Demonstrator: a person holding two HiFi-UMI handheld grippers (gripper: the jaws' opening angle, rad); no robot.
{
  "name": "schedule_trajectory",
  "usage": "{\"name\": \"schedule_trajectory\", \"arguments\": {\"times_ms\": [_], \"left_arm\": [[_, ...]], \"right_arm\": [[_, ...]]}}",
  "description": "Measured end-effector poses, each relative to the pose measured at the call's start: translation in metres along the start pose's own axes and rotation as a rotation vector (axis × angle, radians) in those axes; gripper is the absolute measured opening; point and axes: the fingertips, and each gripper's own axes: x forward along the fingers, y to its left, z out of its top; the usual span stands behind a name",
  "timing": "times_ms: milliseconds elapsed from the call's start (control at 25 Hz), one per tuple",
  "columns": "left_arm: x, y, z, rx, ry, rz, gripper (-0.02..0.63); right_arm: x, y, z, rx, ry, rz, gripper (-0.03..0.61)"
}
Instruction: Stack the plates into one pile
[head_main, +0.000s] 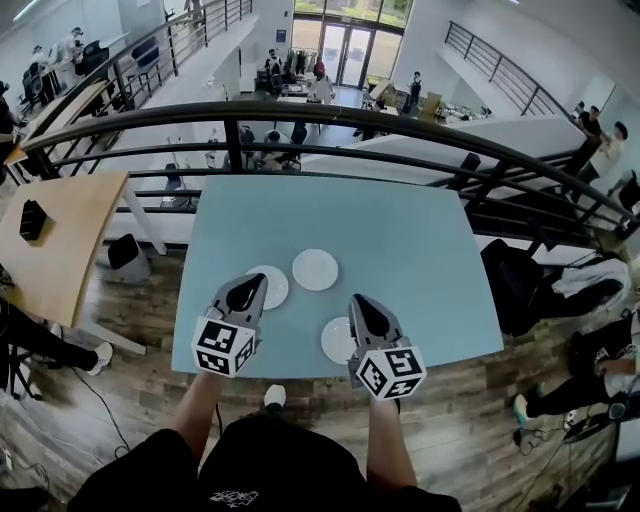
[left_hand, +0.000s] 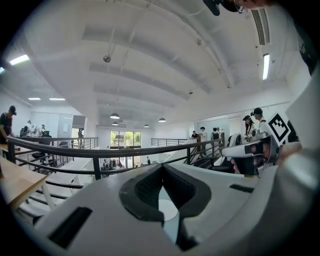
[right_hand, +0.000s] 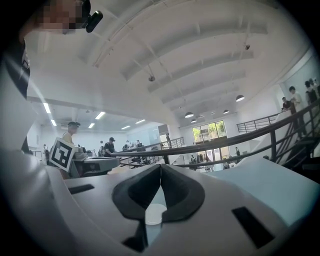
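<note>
Three flat round white plates (head_main: 315, 269) lying apart on smooth pale-blue rectangular table (head_main: 400, 240), left gripper (head_main: 260, 280) and right gripper (head_main: 357, 300) both with tips pressed together, nothing between

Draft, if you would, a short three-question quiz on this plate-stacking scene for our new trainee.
1. How many white plates lie on the blue table?
2. True or false: two of the plates are already stacked on each other.
3. The right gripper is: A) wide open; B) shut with nothing held; C) shut on a plate.

Key: 1) three; 2) false, each lies singly; 3) B.
</note>
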Motion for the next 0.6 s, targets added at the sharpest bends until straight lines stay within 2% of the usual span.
{"name": "schedule_trajectory", "arguments": {"times_ms": [320, 600], "left_arm": [[0.04, 0.055, -0.004, -0.021, 0.003, -0.066, 0.008], [0.062, 0.078, -0.029, -0.08, 0.033, -0.12, 0.008]], "right_arm": [[0.065, 0.001, 0.004, 0.004, 0.003, -0.036, 0.008], [0.084, -0.008, -0.024, 0.07, 0.038, -0.059, 0.008]]}}
